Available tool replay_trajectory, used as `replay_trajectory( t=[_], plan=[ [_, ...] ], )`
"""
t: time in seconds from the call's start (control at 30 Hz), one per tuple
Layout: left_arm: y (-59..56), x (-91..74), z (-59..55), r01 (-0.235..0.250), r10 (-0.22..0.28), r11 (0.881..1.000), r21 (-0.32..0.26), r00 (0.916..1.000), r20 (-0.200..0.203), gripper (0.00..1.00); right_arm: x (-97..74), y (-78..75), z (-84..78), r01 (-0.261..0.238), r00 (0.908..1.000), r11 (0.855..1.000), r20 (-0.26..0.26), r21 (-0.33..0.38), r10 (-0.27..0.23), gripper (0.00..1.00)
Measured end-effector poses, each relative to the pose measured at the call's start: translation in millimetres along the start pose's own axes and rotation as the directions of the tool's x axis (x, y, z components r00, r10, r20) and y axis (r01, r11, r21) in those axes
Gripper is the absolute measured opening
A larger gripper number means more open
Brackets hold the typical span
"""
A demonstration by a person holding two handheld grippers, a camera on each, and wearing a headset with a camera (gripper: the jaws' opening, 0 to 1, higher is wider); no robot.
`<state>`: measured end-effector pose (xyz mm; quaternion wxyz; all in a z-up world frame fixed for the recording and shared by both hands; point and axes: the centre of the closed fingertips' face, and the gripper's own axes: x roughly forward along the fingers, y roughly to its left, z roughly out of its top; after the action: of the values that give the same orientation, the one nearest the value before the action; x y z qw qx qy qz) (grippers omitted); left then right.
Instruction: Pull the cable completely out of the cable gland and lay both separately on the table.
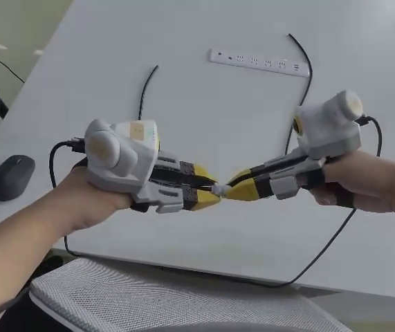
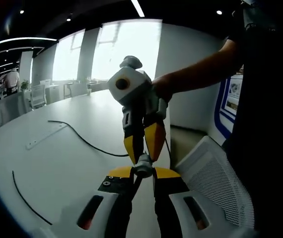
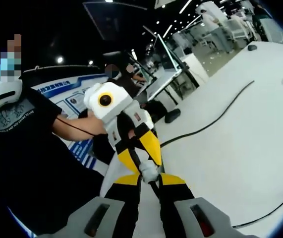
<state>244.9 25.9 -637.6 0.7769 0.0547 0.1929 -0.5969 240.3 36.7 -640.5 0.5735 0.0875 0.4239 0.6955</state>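
Note:
A small grey cable gland (image 1: 219, 188) hangs in the air above the white table's (image 1: 204, 124) near edge, between the two yellow-tipped grippers, which meet nose to nose. My right gripper (image 1: 233, 191) comes in from the right and is shut on the gland (image 3: 149, 171). From the left, my left gripper (image 1: 209, 196) is shut on the thin black cable (image 2: 132, 194) just behind the gland (image 2: 142, 166). That cable (image 3: 135, 157) runs back between the left jaws. How far the cable sits inside the gland is hidden.
A white power strip (image 1: 259, 62) lies at the back of the table, with a black cord (image 1: 306, 76) running from it. A loose black wire (image 1: 145, 90) lies left of centre, a dark mouse (image 1: 12, 176) at the left edge. A mesh chair (image 1: 169, 297) is below.

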Motion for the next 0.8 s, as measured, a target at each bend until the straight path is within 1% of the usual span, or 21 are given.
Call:
replay_trajectory(
  t=[0.03,0.13,0.23,0.27,0.3,0.37,0.4,0.43,0.57,0.6,0.63,0.67,0.7,0.73,0.77,0.8],
  plan=[
    [0.0,0.3,-0.1,0.001,-0.001,1.000,0.000,1.0000,-0.003,0.15,0.2,0.0,-0.6,-0.001,1.0000,1.000,-0.003,0.002,0.001,0.09],
    [-1.8,1.1,-1.9,0.007,-0.007,1.000,0.000,0.9999,-0.015,0.15,1.3,0.5,-3.2,0.007,0.9998,1.000,-0.018,-0.029,-0.008,0.09],
    [-1.0,1.3,-3.6,0.002,-0.002,1.000,-0.003,0.9997,-0.023,0.15,2.1,-1.0,-3.0,0.033,0.9990,0.997,-0.026,-0.064,-0.035,0.08],
    [-0.7,1.3,-3.9,0.001,-0.001,1.000,-0.005,0.9997,-0.024,0.15,2.3,-1.6,-2.9,0.043,0.9986,0.995,-0.028,-0.088,-0.046,0.07],
    [-0.4,1.2,-4.2,0.000,0.000,1.000,-0.007,0.9997,-0.025,0.15,2.6,-2.7,-2.5,0.059,0.9975,0.990,-0.032,-0.129,-0.064,0.07],
    [-0.8,0.7,-4.6,0.005,-0.005,1.000,-0.021,0.9996,-0.027,0.15,3.3,-1.0,-3.4,0.070,0.9962,0.987,-0.040,-0.147,-0.077,0.07],
    [-0.8,0.4,-4.7,0.006,-0.007,1.000,-0.029,0.9996,-0.027,0.15,3.4,-1.2,-3.4,0.084,0.9948,0.980,-0.043,-0.180,-0.093,0.07],
    [-1.0,0.3,-4.8,0.008,-0.009,0.999,-0.031,0.9996,-0.027,0.15,3.5,-1.0,-3.6,0.090,0.9939,0.976,-0.045,-0.198,-0.100,0.07],
    [-2.4,0.1,-5.0,0.018,-0.019,0.999,-0.051,0.9994,-0.028,0.15,4.0,-0.8,-5.3,0.132,0.9861,0.948,-0.058,-0.291,-0.156,0.07],
    [-3.0,0.0,-4.8,0.022,-0.024,0.998,-0.058,0.9994,-0.026,0.15,3.9,0.6,-5.5,0.142,0.9842,0.939,-0.057,-0.314,-0.168,0.07],
    [-3.2,-0.2,-4.4,0.024,-0.026,0.998,-0.064,0.9994,-0.024,0.15,3.4,0.4,-5.1,0.154,0.9818,0.927,-0.053,-0.343,-0.183,0.07],
    [-3.1,-0.4,-4.0,0.025,-0.026,0.997,-0.069,0.9994,-0.021,0.15,2.7,1.0,-4.7,0.173,0.9777,0.909,-0.046,-0.379,-0.205,0.07],
    [-2.9,-0.8,-3.2,0.028,-0.029,0.996,-0.083,0.9995,-0.014,0.15,2.3,1.8,-4.5,0.182,0.9754,0.900,-0.042,-0.397,-0.216,0.07],
    [-1.8,-0.9,-3.3,0.030,-0.031,0.995,-0.094,0.9995,-0.008,0.15,1.7,2.2,-3.7,0.195,0.9723,0.885,-0.035,-0.423,-0.231,0.07],
    [-0.8,-1.2,-2.7,0.030,-0.030,0.994,-0.103,0.9995,-0.002,0.15,0.9,2.2,-3.3,0.208,0.9680,0.867,-0.032,-0.452,-0.249,0.07],
    [-0.4,-1.1,-2.4,0.031,-0.030,0.993,-0.116,0.9995,0.003,0.15,0.4,2.8,-2.5,0.227,0.9600,0.834,-0.028,-0.503,-0.278,0.07]
  ],
)
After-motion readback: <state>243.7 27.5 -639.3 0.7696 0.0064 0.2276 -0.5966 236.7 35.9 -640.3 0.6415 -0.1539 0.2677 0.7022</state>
